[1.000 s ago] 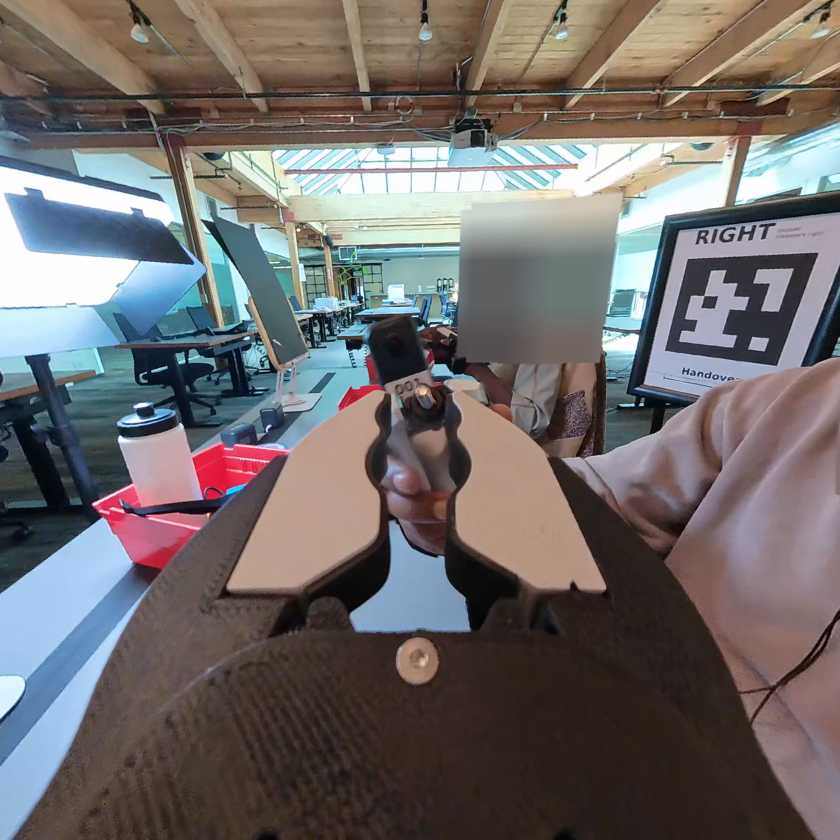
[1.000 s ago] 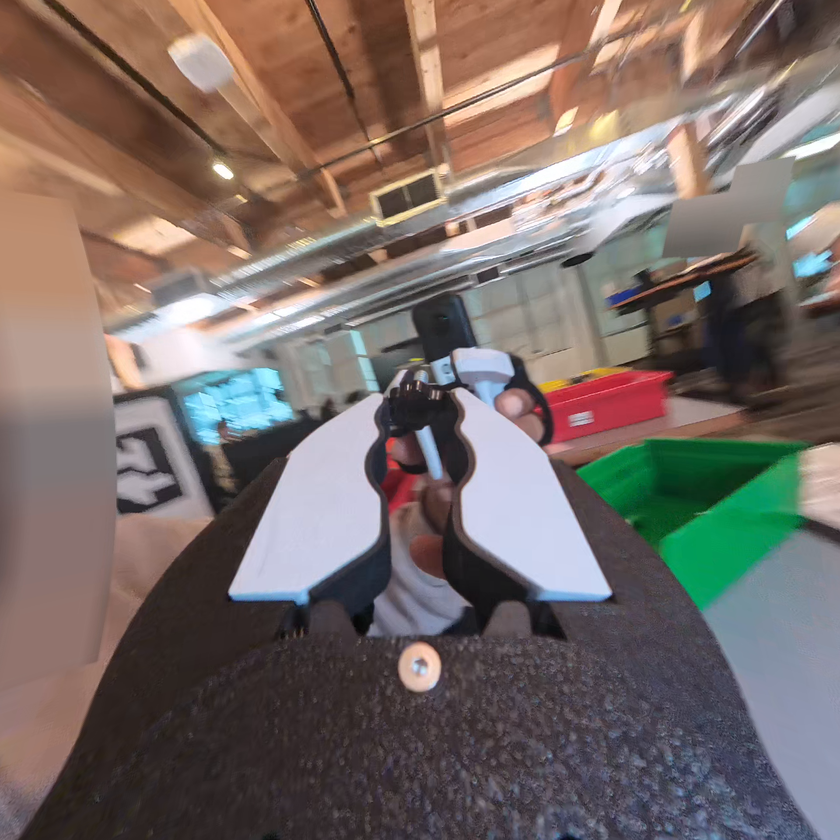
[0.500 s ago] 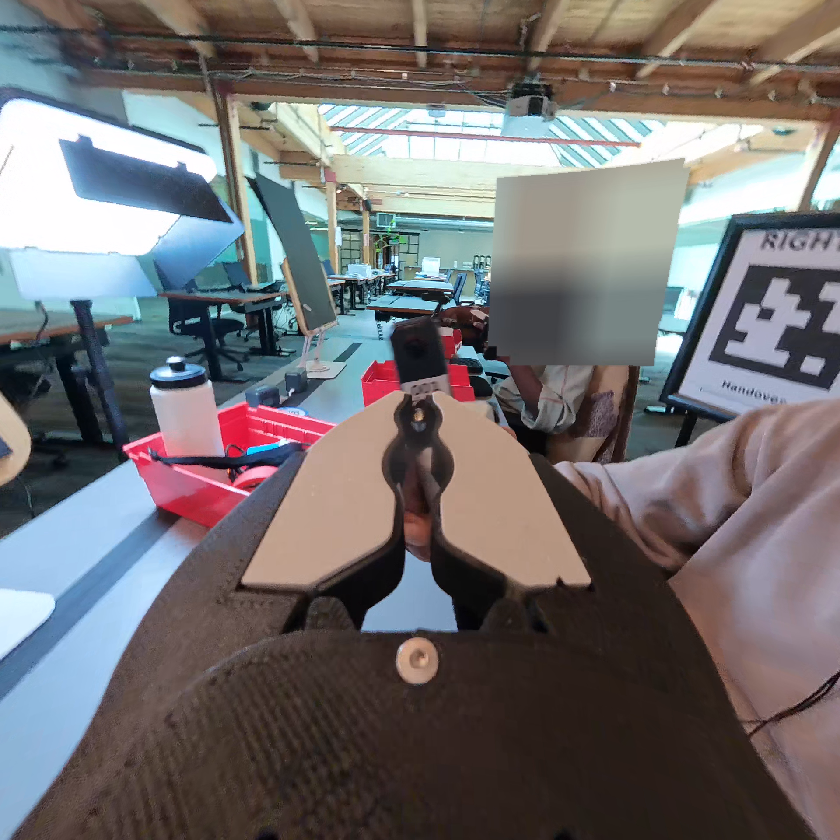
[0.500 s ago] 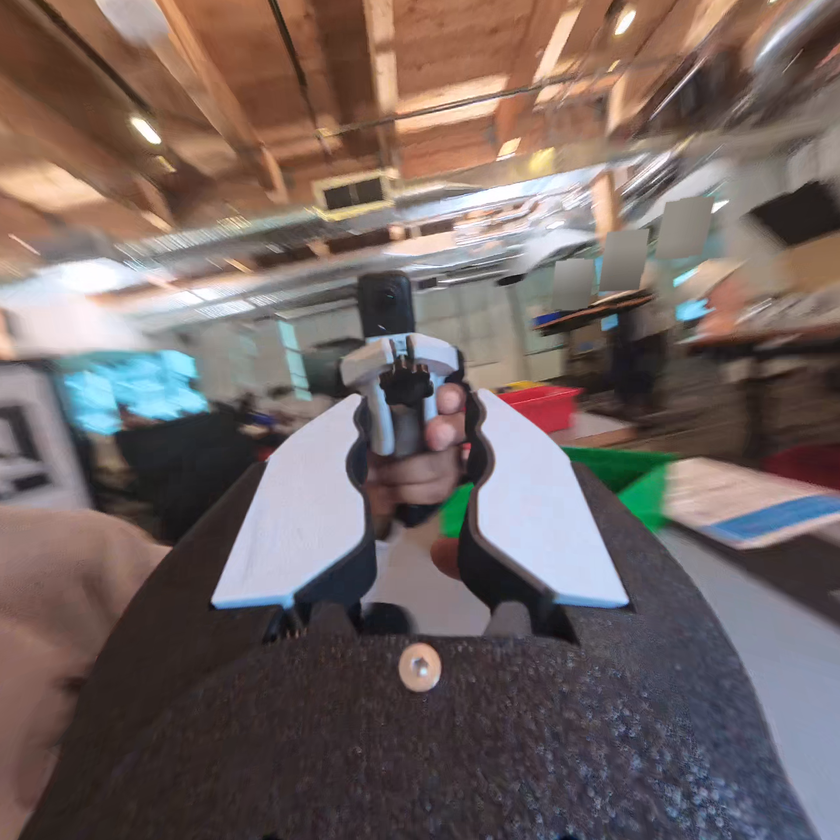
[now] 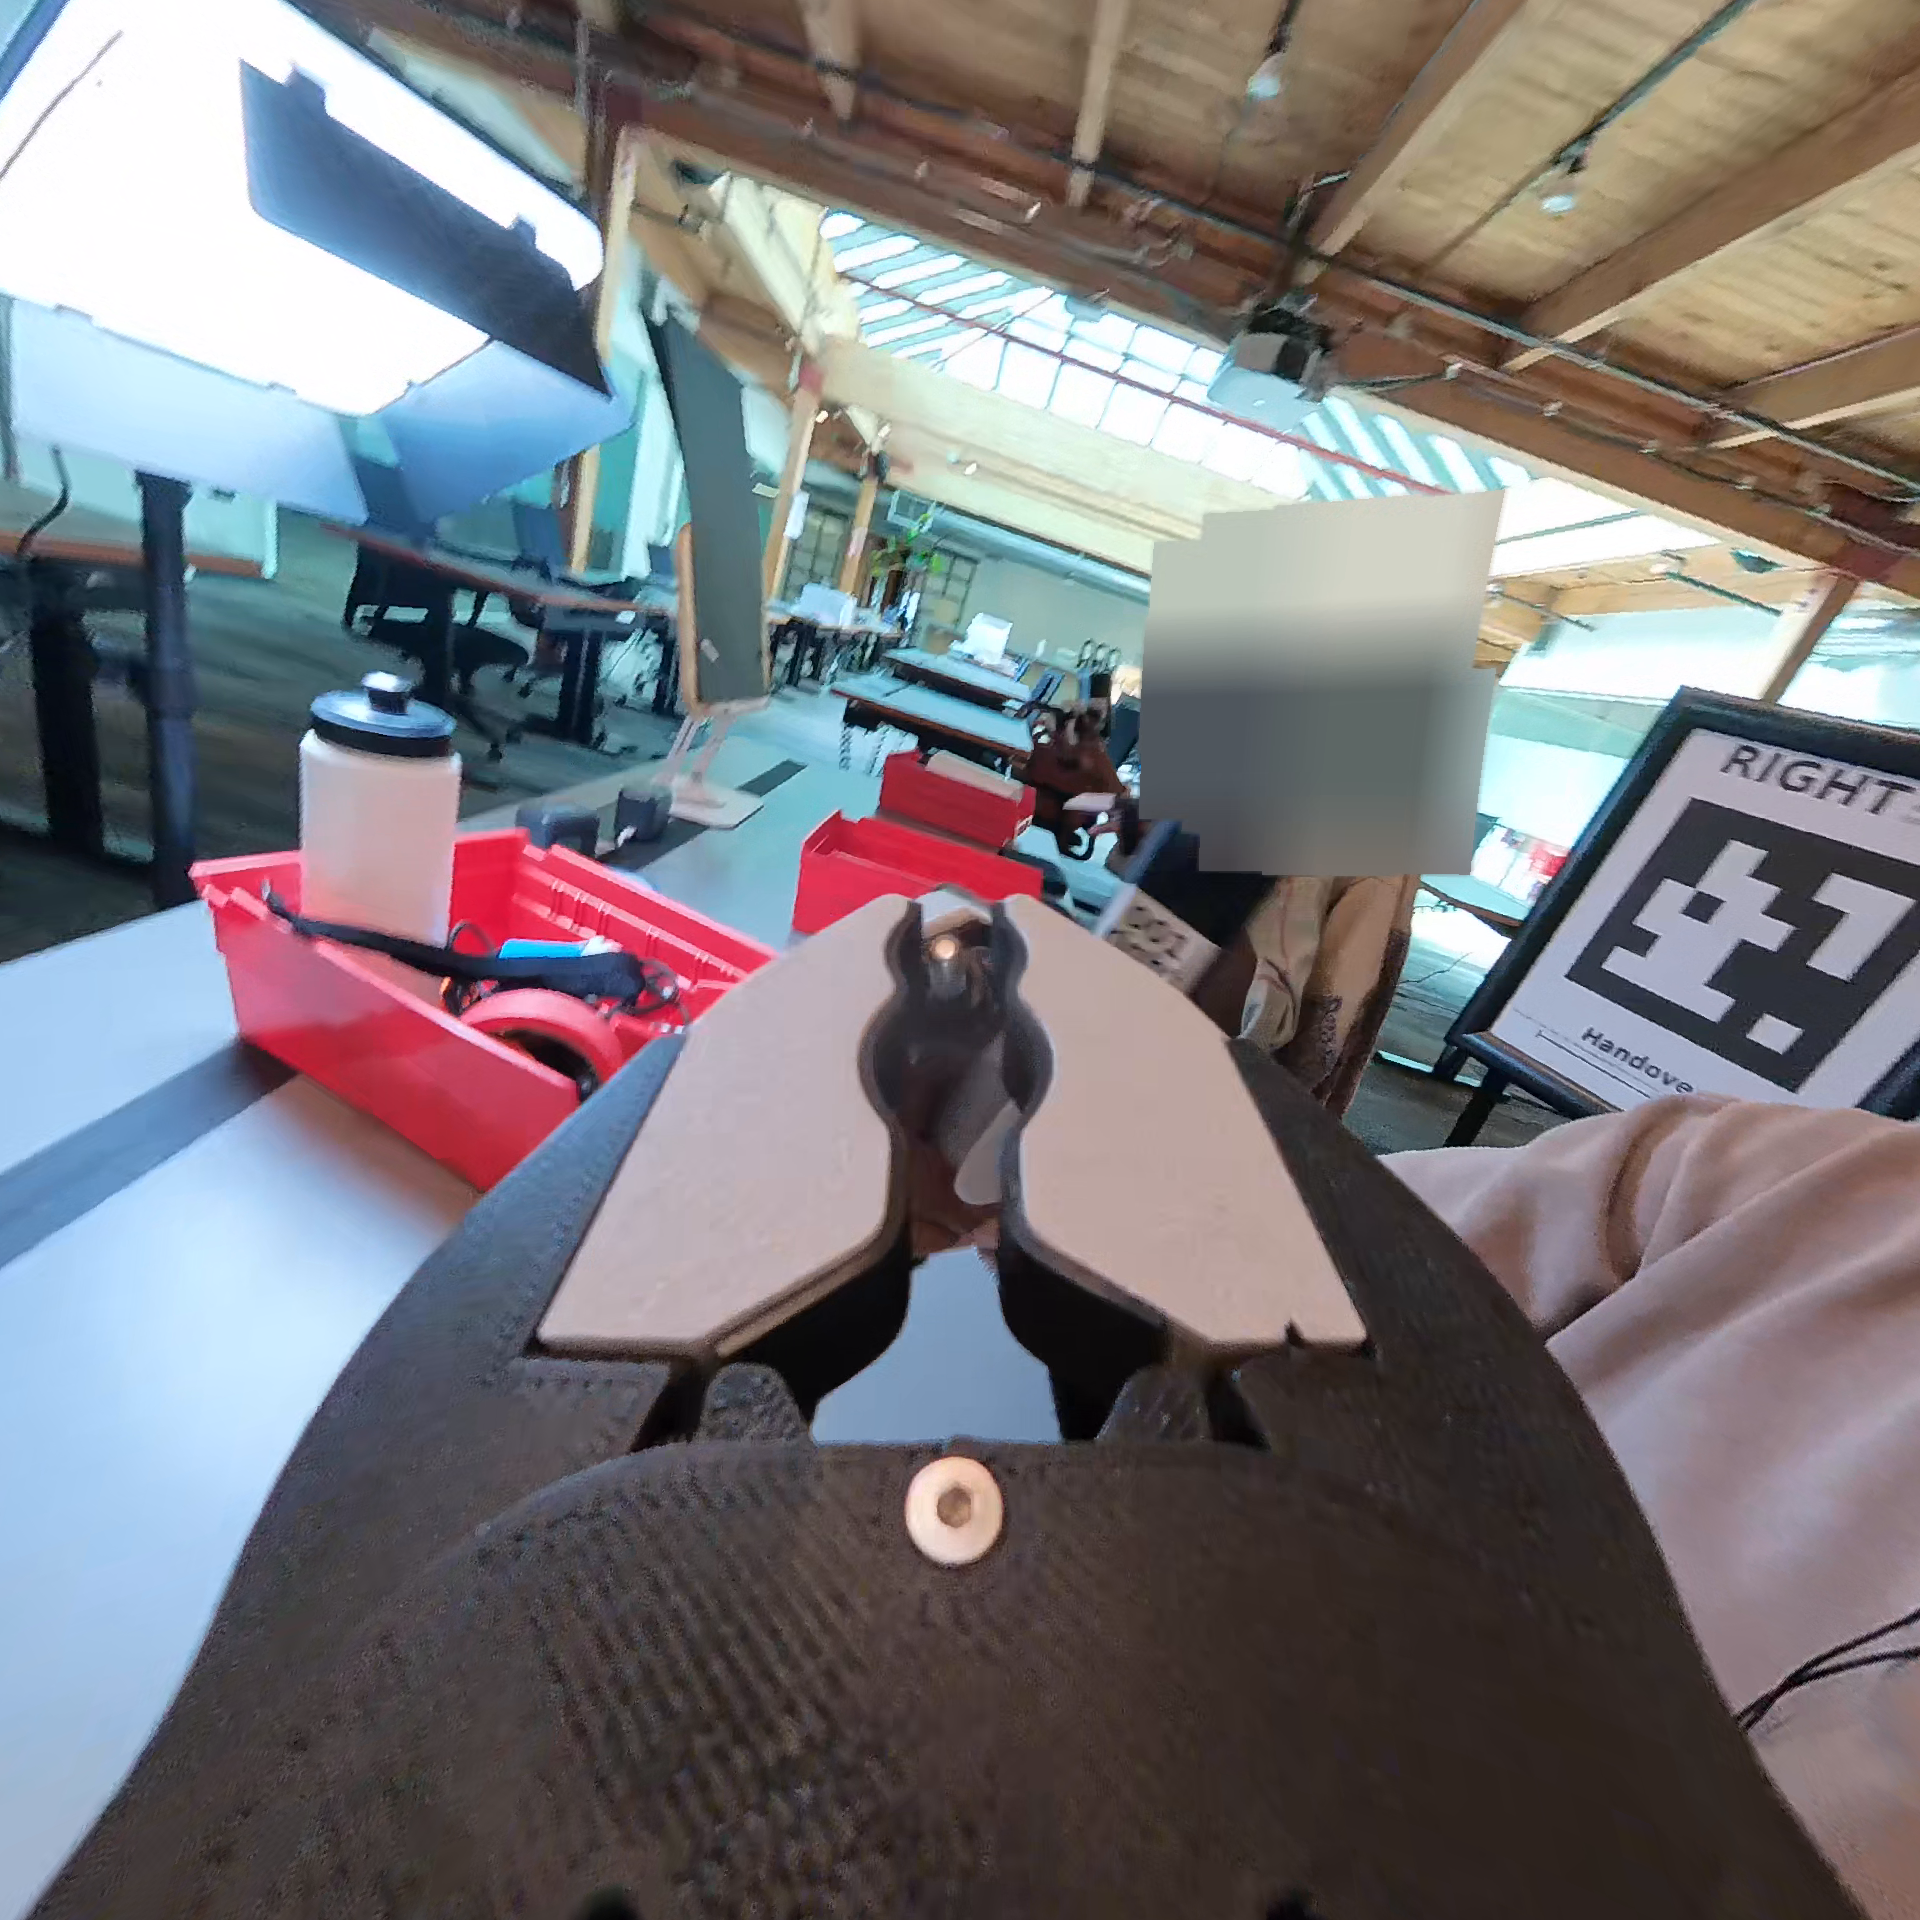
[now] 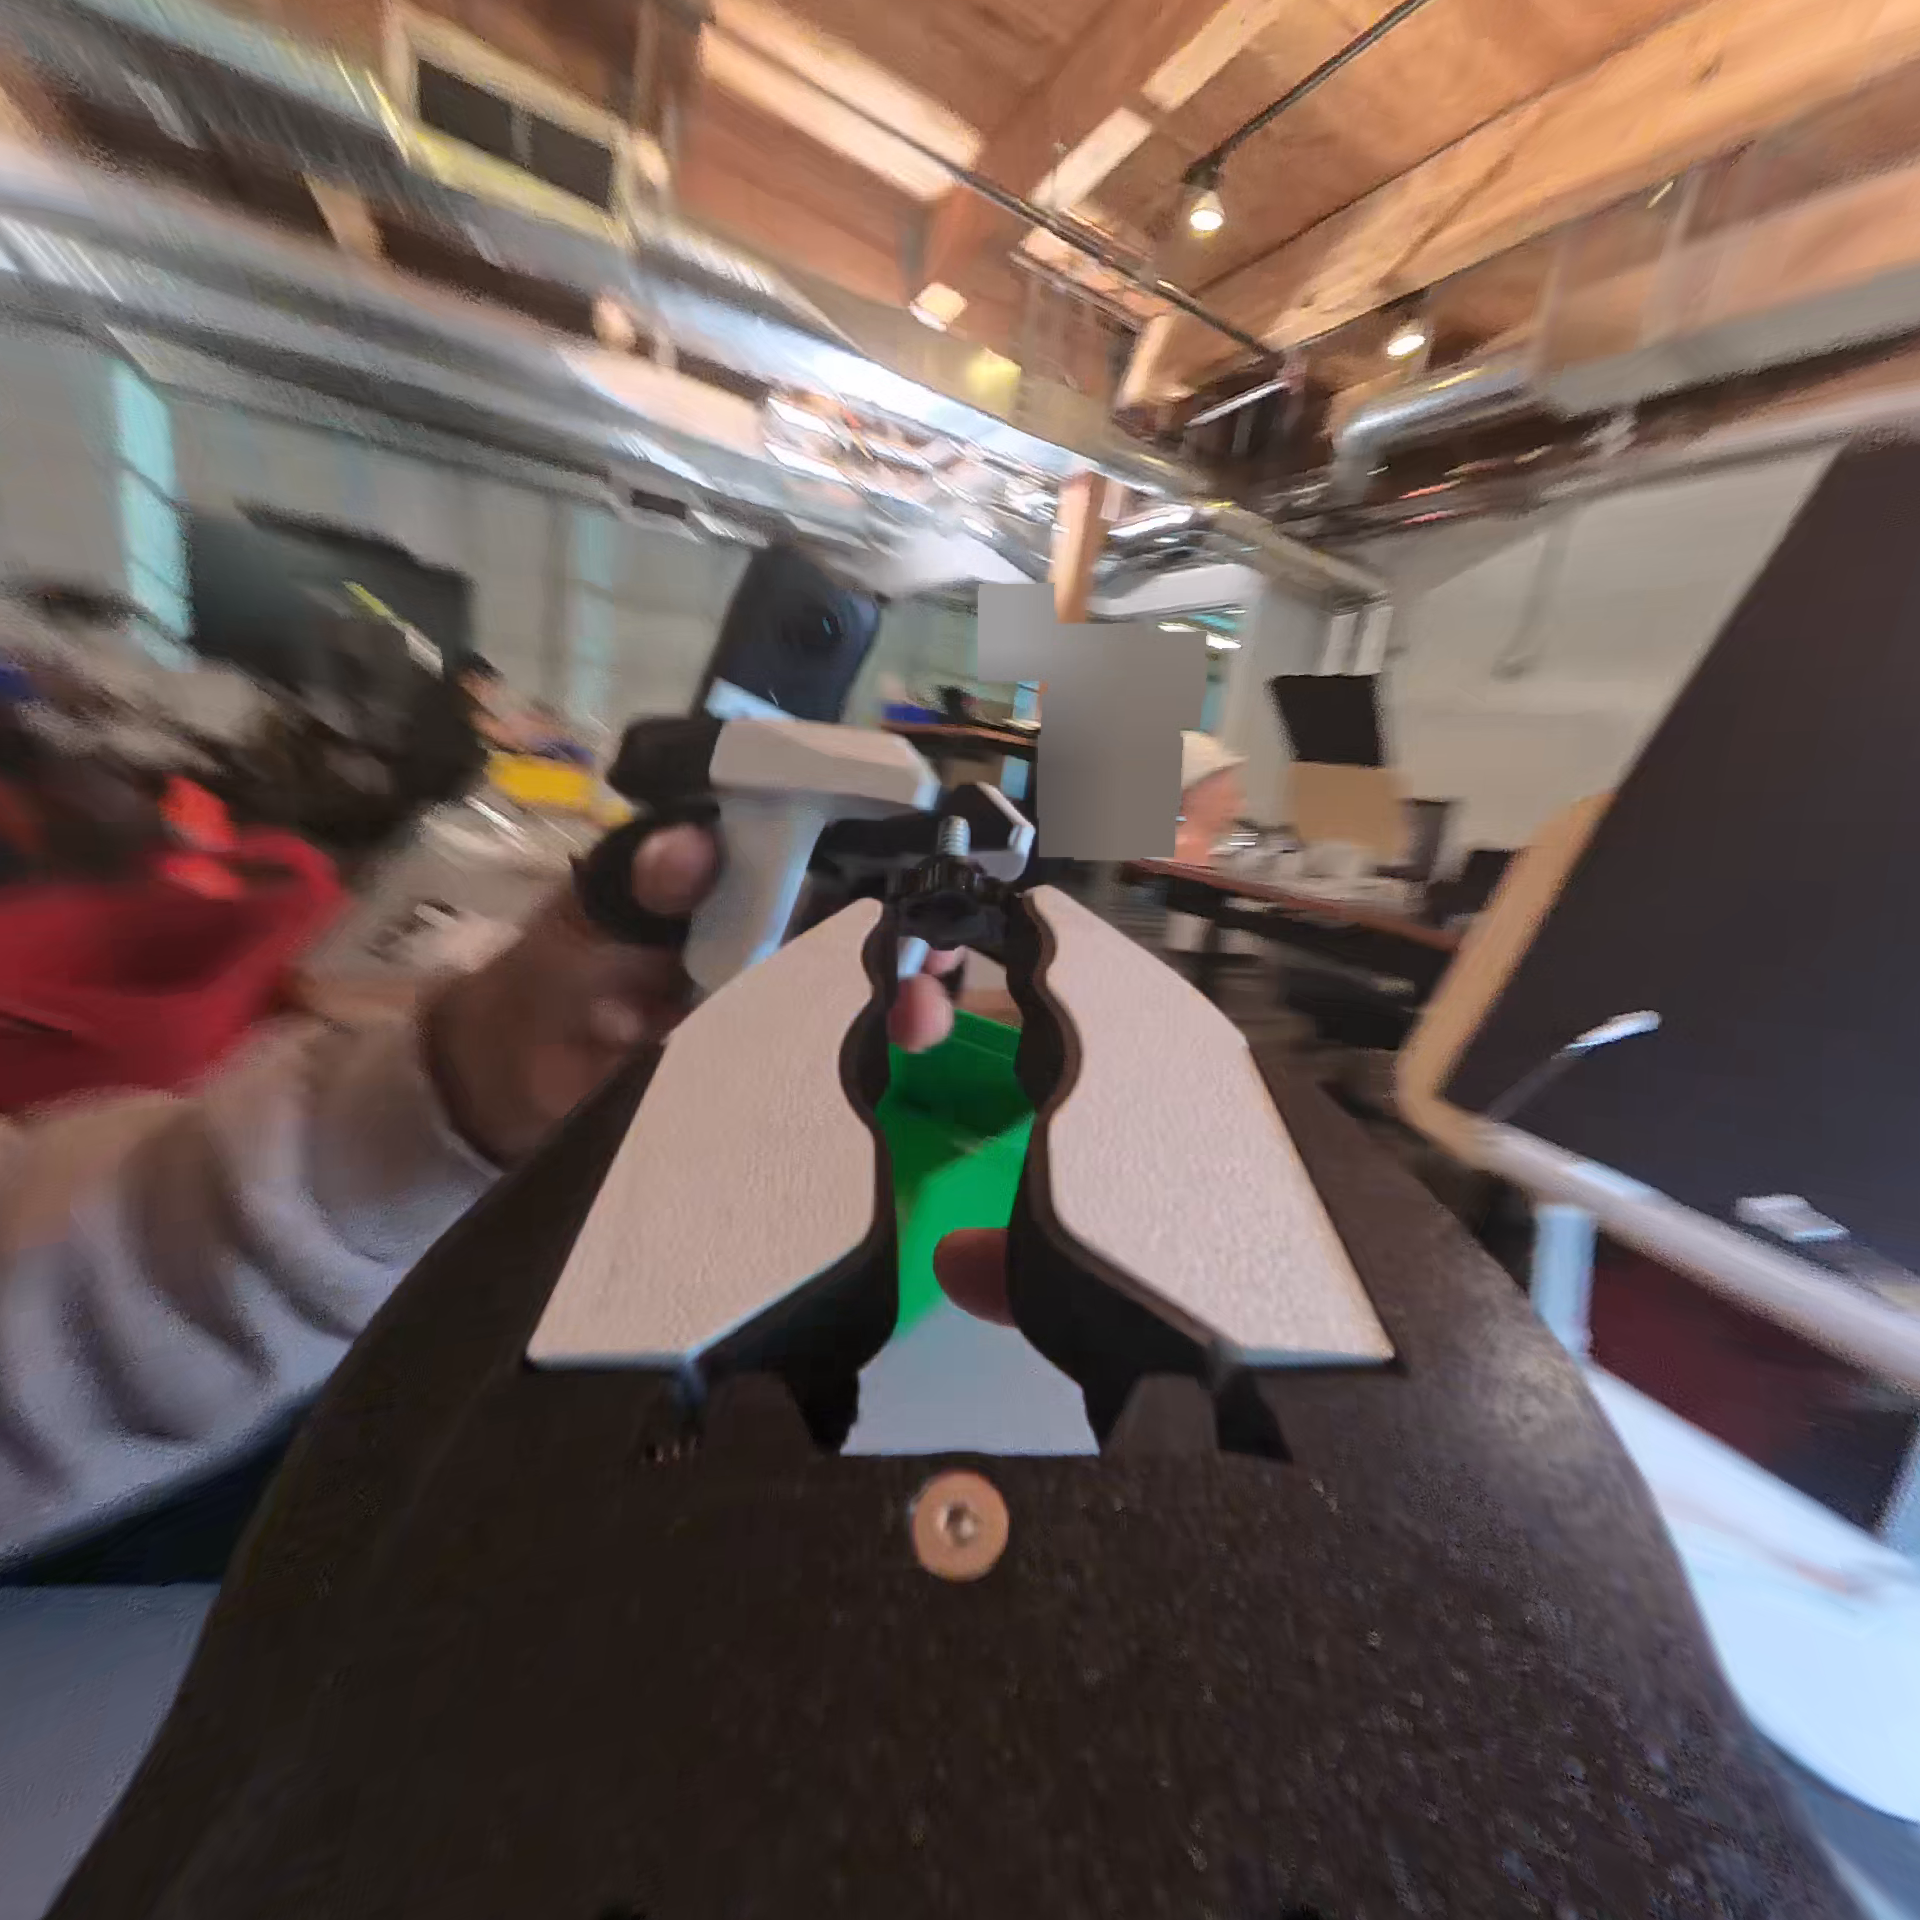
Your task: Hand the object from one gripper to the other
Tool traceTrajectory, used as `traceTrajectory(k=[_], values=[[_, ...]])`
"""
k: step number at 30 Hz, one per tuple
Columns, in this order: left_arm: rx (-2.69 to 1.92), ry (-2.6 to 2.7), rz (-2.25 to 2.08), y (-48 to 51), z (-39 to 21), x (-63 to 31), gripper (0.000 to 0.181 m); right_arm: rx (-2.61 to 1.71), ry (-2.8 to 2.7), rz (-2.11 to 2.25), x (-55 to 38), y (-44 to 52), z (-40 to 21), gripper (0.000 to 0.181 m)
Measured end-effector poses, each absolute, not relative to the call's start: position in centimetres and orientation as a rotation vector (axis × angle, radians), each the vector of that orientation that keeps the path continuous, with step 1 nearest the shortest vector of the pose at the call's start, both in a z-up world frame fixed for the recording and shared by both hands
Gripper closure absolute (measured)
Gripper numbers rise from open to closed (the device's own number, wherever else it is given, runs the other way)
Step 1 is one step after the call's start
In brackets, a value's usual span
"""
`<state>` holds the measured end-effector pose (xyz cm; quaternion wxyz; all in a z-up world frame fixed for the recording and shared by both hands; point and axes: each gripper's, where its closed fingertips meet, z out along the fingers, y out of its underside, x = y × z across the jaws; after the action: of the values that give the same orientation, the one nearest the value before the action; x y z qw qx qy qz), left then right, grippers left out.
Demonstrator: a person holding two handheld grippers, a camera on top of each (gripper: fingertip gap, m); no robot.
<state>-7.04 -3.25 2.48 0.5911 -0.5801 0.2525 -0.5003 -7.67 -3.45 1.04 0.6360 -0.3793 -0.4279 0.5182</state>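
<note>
A red plastic bin (image 5: 343, 1003) at nine o'clock on the grey tabletop (image 5: 156, 1299) holds a white bottle with a black lid (image 5: 379, 821), a roll of red tape (image 5: 540, 1039) and a black strap. A second red bin (image 5: 904, 873) sits behind it at eleven o'clock, and a green bin (image 6: 956, 1132) shows blurred between the right gripper's (image 6: 951, 914) fingers. A framed black-and-white marker placard (image 5: 1714, 935) bearing print stands at three o'clock, above a beige sleeve (image 5: 1662, 1299). The left gripper (image 5: 954, 925) is clenched on the small black thumbscrew with a silver threaded stud (image 6: 940, 894); the right gripper's tips also pinch its knob, at centre frame.
</note>
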Motion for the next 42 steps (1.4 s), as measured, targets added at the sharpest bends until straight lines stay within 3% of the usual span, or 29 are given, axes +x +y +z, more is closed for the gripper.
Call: traceTrajectory(k=[2,6,15,21,29,42], values=[[-1.280,0.635,-1.153,-3.8,3.0,-7.1,0.154,-0.919,-0.909,1.537,-6.8,-3.4,2.1,0.162],[-1.205,0.681,-1.117,-4.4,3.5,-7.3,0.152,-0.894,-0.874,2.054,-5.5,-4.2,3.1,0.162],[-1.165,0.813,-1.100,-5.8,2.9,-5.9,0.175,-0.951,-0.958,2.334,-6.4,-5.9,2.0,0.161],[-1.294,0.715,-1.037,-3.8,2.2,-7.1,0.175,-0.910,-0.998,1.673,-6.5,-3.4,1.5,0.150],[-1.494,0.659,-0.878,-1.0,-0.7,-7.5,0.175,-0.850,-1.186,0.726,-7.2,-1.3,-0.4,0.149],[-1.579,0.753,-0.527,0.0,-2.8,-6.9,0.175,-0.989,-1.266,0.494,-8.8,0.2,-3.5,0.160]])
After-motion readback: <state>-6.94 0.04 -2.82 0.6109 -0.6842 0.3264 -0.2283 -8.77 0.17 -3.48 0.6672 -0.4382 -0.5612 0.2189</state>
